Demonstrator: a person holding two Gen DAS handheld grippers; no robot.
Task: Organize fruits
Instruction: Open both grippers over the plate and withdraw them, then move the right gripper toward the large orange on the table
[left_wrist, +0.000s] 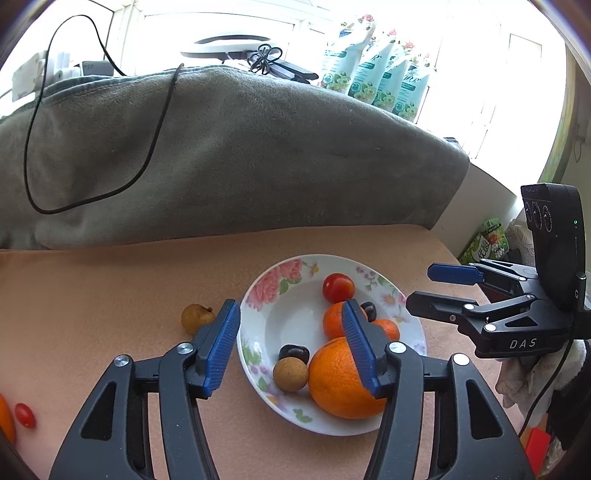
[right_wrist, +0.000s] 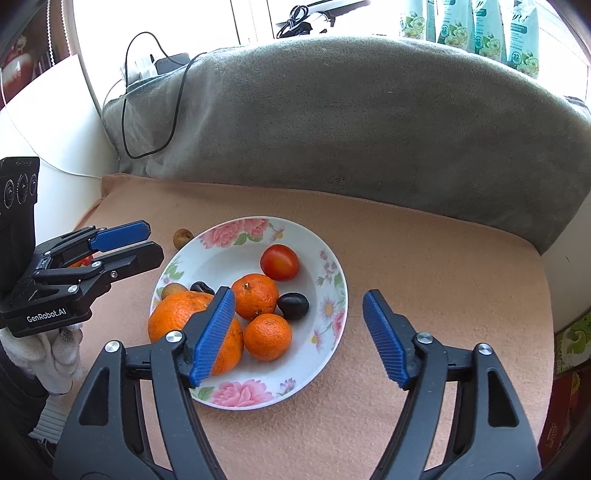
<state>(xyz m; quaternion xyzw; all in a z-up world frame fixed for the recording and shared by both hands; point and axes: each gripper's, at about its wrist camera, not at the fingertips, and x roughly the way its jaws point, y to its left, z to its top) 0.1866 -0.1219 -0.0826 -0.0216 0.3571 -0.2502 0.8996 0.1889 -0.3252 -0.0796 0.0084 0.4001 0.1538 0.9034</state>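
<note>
Seven fruits lie already in the flowered plate (right_wrist: 334, 258): a big orange (right_wrist: 173, 314), two small oranges (right_wrist: 255, 295) and (right_wrist: 267, 336), a red tomato (right_wrist: 279, 263), two dark plums (right_wrist: 293, 305) and (left_wrist: 293, 353), and one small brown fruit (left_wrist: 290, 374). The plate stands in the middle of the peach-coloured cushion (right_wrist: 424, 258).

Left to do, I judge: another small brown fruit (left_wrist: 197, 318) lies on the cushion just beside the plate's left rim, and at the left edge of the cushion there is a small red tomato (left_wrist: 25, 415) next to a part of one more orange fruit (left_wrist: 5, 421).

The left gripper (left_wrist: 291, 347) hovers over the plate, fingers apart and nothing between them. The right gripper (right_wrist: 299, 336) also has its fingers wide apart and empty.
</note>
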